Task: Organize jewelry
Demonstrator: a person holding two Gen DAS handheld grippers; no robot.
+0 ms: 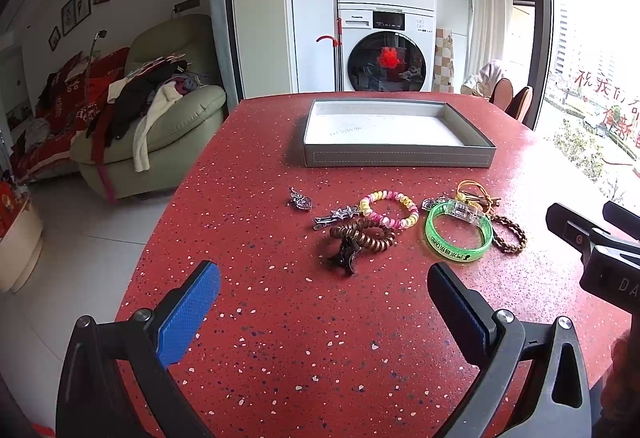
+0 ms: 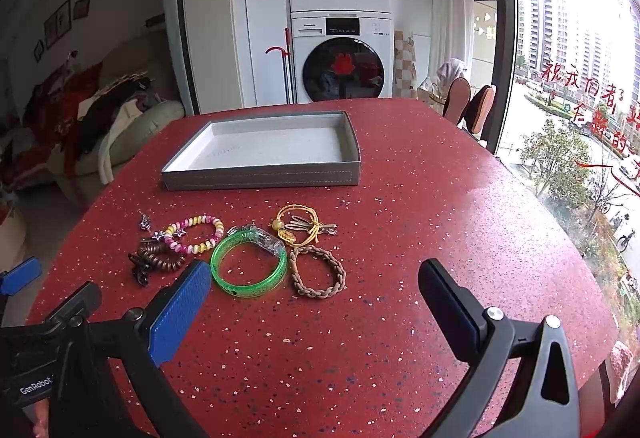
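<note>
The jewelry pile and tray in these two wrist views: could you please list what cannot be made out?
- Green bangle: its printed lettering is too small to read in either view.
- Dark claw clip: partly covered by the brown coil hair tie in the left wrist view.
- Gray tray: faint marks on its floor are too blurred to read.
- Left gripper: cut off by the right wrist frame's left edge.

Print inside the grey tray (image 1: 400,158) and on the green bangle (image 1: 456,238) is too small to read.
</note>
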